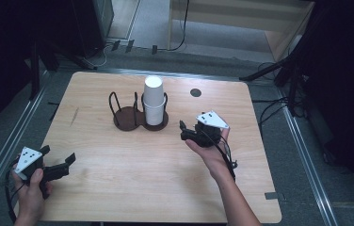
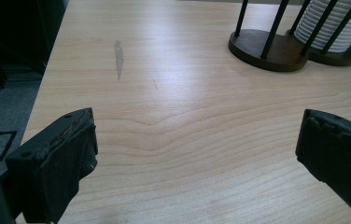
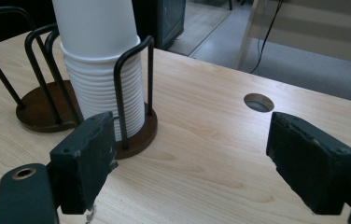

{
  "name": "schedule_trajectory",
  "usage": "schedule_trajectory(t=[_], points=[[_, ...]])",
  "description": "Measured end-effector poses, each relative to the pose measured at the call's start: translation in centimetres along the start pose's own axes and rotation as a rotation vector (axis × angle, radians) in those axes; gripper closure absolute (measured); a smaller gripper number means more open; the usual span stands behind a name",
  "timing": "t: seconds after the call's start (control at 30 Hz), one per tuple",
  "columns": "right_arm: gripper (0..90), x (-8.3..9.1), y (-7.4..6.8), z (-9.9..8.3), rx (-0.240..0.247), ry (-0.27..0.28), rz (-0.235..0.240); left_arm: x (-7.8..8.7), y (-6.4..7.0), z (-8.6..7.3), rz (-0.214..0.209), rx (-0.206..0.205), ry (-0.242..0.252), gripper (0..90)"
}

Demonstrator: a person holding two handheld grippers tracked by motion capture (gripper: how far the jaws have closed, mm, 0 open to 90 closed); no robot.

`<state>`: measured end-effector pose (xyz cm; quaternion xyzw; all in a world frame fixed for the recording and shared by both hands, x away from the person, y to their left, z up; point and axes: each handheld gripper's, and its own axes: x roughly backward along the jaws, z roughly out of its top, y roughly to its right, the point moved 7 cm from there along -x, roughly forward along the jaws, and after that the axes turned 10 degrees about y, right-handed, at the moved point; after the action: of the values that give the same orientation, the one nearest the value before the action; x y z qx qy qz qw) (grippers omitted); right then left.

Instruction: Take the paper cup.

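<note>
**Right tongs approaching the cup stack in the wire holder**

The tall stack of white paper cups (image 1: pixel 154 101) is standing upright in the right-hand ring of a dark wire cup holder with two round brown bases (image 1: pixel 127 117), which is sitting toward the far middle of the pale wooden bench (image 1: pixel 118 183). The left-hand ring of the holder is standing empty, as the left gripper view is also showing (image 2: pixel 262 51). One cup with a smooth wall is riding higher than the ribbed rims (image 3: pixel 101 88) packed beneath it.

The right tongs (image 1: pixel 187 132) are hovering just right of the holder, near but not touching it, with the jaws spread wide and holding nothing; in the right gripper view the stack (image 3: pixel 100 51) is lying left of the gap between the jaws rather than inside it. The left tongs (image 1: pixel 60 162) are resting low at the near left corner of the bench, well apart from the holder, jaws likewise spread and empty. A small round cable hole (image 1: pixel 195 92) is showing in the bench behind the right tongs.

Judged from this arrangement, the step in hand is the reach toward the top cup. The next move is calling for the right tongs to swing left and rise until the smooth upper cup is lying between the jaws, clear of the wire loops, then to close gently enough not to crush the paper wall before lifting straight up.
</note>
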<state>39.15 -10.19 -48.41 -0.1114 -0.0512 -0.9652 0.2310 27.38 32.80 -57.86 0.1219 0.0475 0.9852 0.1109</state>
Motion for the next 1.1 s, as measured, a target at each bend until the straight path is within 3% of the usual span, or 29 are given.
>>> schedule_trajectory(t=[0.8,1.1], points=[[15.7,-4.8,-4.6,2.1,-0.034,-0.029,0.097,0.0,-0.1,0.0,-0.005,0.013,0.001,0.0],[15.7,-6.8,-6.2,3.1,-0.043,-0.036,0.114,0.0,-0.1,0.0,-0.005,0.009,-0.002,0.0]])
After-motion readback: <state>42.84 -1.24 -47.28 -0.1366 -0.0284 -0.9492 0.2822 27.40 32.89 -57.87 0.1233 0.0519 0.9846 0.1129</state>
